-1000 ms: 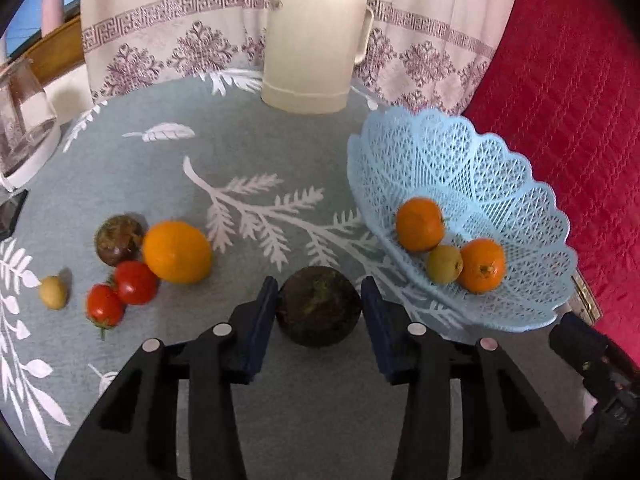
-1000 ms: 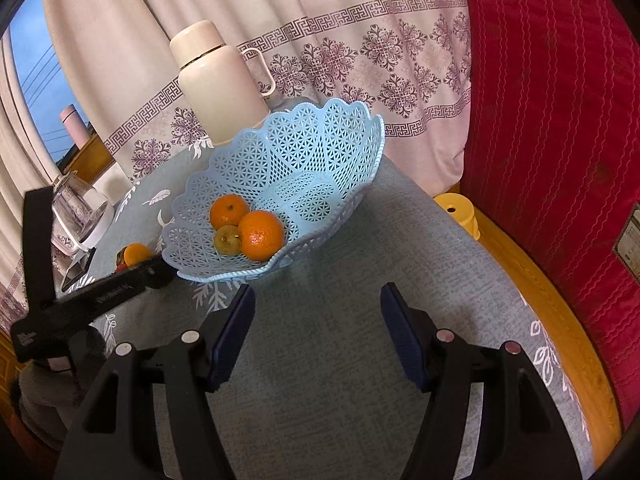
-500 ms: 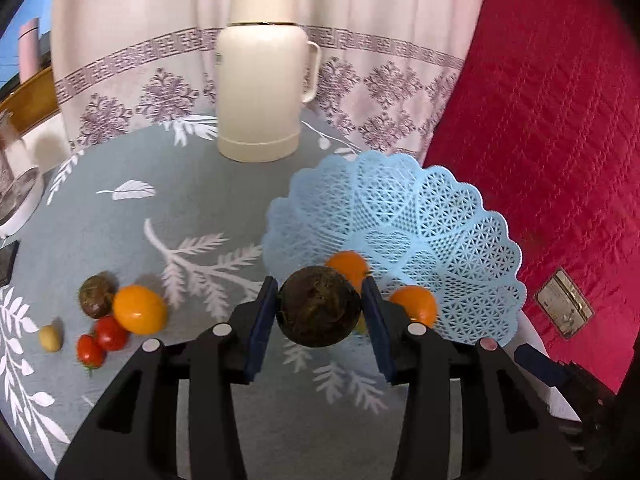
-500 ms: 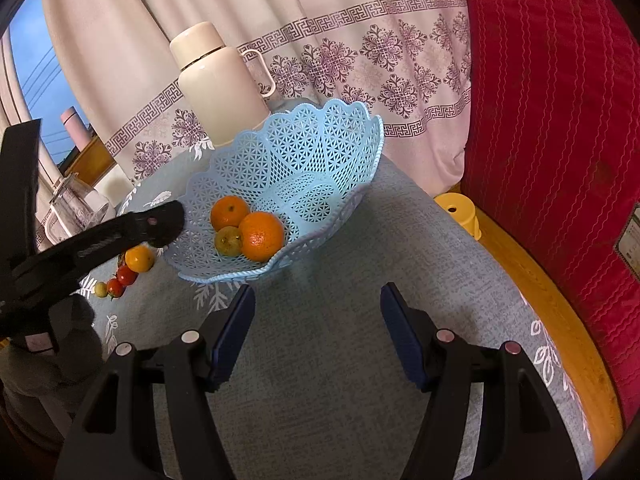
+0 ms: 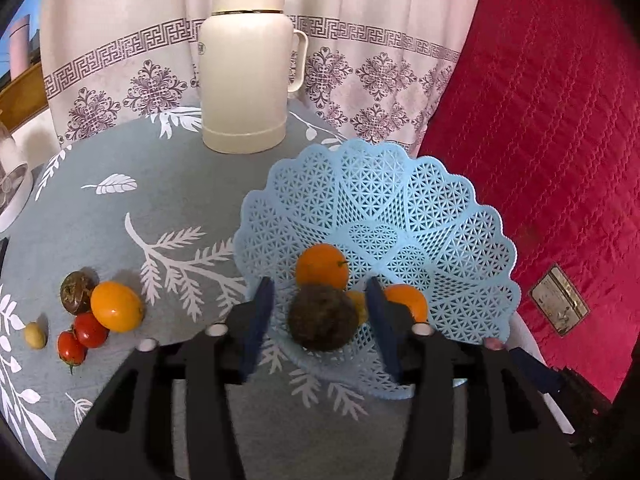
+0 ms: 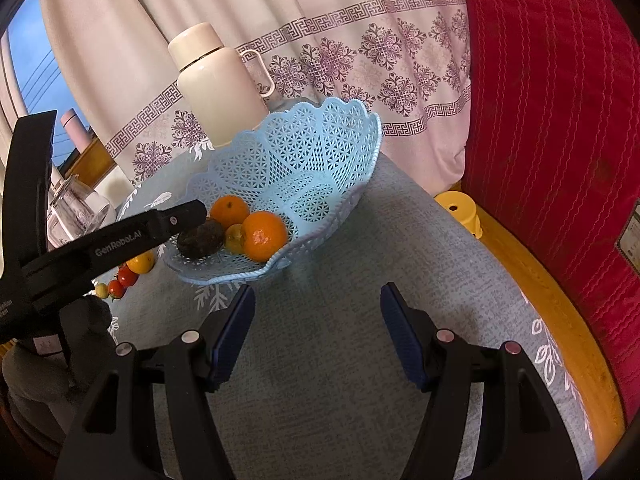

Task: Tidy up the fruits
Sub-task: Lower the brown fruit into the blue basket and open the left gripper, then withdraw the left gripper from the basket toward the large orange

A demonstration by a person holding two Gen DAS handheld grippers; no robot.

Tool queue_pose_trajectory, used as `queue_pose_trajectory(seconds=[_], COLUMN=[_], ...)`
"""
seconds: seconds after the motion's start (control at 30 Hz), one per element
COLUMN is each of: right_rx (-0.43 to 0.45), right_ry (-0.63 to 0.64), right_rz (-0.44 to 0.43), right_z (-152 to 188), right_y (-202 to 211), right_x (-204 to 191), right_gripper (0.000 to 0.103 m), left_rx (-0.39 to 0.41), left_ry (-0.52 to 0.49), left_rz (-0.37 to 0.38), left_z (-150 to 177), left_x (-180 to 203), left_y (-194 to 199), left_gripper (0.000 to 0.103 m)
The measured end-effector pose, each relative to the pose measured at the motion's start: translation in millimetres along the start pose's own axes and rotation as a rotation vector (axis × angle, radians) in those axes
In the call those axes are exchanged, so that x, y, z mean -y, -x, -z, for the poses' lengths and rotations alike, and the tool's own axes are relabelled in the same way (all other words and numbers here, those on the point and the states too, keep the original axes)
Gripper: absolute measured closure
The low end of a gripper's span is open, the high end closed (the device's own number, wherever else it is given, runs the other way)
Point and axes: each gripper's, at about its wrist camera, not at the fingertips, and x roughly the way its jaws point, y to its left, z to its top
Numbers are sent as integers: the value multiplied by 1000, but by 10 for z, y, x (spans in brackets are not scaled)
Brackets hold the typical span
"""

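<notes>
A light blue lattice basket holds two oranges and a small yellow-green fruit. A dark round fruit lies at the basket's near edge, between the fingers of my left gripper. The jaws are opening, and a gap shows on each side of the fruit. In the right wrist view the same dark fruit rests in the basket under the left gripper's fingertip. My right gripper hovers open over bare tablecloth, with nothing in it.
On the cloth to the left lie a dark fruit, an orange, two tomatoes and a small yellow fruit. A cream thermos stands behind. A glass jug sits far left, a red quilted backing on the right.
My left gripper carried the dark fruit from the cloth rightwards over the basket. Its jaws then parted and the fruit now rests in the basket. The right gripper stayed still.
</notes>
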Motion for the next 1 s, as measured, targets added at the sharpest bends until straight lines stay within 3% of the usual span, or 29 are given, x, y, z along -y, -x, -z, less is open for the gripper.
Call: queue_pose_trajectory(seconds=[0.17,0.27,0.53,0.73,1.0], right_rx=[0,0,3,11,14], right_ry=[0,-1,4,11,24], right_rz=[0,-1,1,7,16], right_z=[-1,-1,-1,1,15], right_y=[-2,-2,-4,4,9], right_x=[-2,-3,-6,-17,-39], right_gripper=[38,38,38,32,31], left_rx=[15,17,45,53,63], left_ry=[25,42,54,69,88], left_rz=[-12,-16,-68,-104,-146], left_z=[-10,-20,-25,27,126], left_x=[-53,-93,-181,-271,-407], left_y=[47,74,196,280,392], left_gripper=[22,13,7,7,7])
